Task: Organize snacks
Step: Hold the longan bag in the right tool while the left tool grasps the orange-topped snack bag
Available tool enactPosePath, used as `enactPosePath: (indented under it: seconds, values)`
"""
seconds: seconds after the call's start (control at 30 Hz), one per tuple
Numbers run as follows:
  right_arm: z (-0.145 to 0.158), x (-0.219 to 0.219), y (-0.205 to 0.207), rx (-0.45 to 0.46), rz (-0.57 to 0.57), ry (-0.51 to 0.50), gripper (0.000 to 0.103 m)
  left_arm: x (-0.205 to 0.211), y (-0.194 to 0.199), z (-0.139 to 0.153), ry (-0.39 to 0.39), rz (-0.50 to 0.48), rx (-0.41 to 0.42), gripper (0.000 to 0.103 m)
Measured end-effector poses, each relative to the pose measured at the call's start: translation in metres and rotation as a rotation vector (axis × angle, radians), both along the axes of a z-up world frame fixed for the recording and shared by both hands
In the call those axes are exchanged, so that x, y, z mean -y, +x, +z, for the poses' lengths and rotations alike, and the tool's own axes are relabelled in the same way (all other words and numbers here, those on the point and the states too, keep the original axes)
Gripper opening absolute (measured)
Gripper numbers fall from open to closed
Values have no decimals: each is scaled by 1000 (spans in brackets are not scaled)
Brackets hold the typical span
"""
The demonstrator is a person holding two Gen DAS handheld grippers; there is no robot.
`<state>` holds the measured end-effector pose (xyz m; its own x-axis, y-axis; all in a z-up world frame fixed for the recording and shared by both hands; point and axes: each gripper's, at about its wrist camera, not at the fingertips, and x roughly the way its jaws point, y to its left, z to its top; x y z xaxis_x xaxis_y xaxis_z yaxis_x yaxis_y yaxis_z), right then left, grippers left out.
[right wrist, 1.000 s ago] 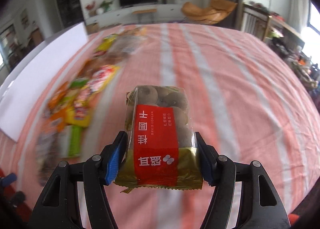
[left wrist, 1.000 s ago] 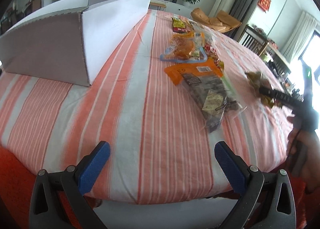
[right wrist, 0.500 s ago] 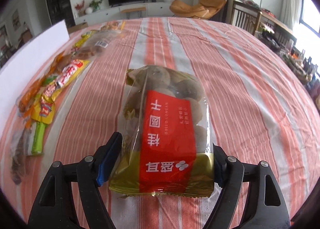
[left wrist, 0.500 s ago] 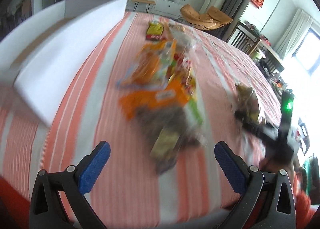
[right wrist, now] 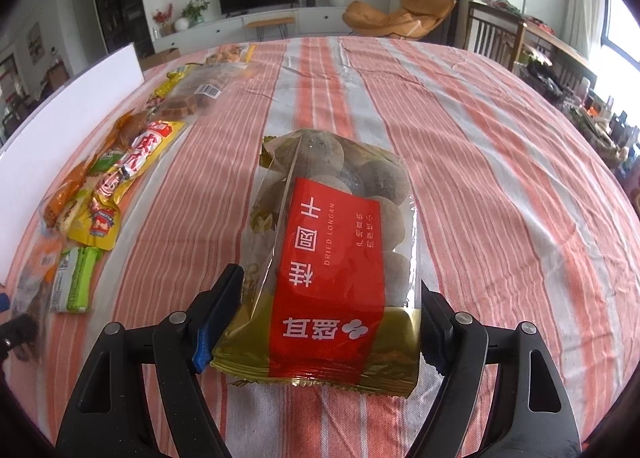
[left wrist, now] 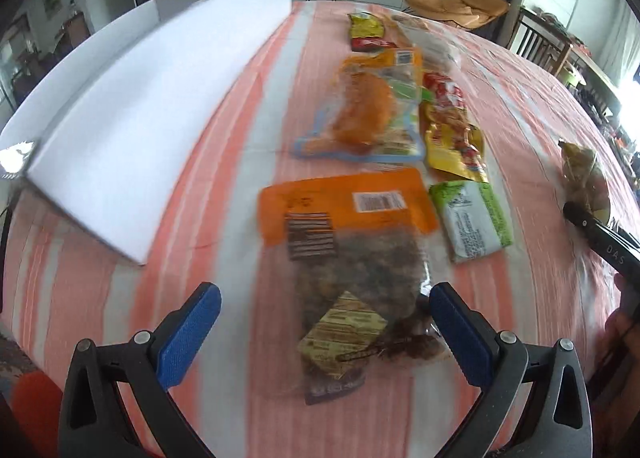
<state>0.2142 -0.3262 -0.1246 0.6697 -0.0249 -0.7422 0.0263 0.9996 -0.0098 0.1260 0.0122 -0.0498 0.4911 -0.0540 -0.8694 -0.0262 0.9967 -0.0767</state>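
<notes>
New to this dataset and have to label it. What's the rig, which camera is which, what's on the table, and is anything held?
There is no robot. A person holds a clamp-like two-finger gripper in each hand, and each carries a fisheye camera looking along its fingers. One picture comes from the left gripper, the other from the right gripper. The striped tablecloth carries a white box and a row of snack packets. The left gripper is open and empty, over an orange-topped bag of dark snacks. The dried longan bag lies on the cloth between the right gripper's open jaws, which do not seem to squeeze it.
</notes>
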Motion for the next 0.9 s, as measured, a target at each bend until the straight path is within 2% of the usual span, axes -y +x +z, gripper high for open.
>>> enactPosePath:
  seconds: [0.1,0.2,0.37,0.9]
  values:
    - [0,-2,1,-3,0,-8,81,1,4,-2,-52,-35,-28,103]
    - [0,-2,1,-4,1,-8,81,12,7,-7,-40,-55,-50,103]
    - [-1,-3,1,-4,0,-11,81,13,5,-9,-2,-59,-30,103]
    - [-1,-3,2,-5,1,-11,82,-1,-6,-11,9,-123,54,103]
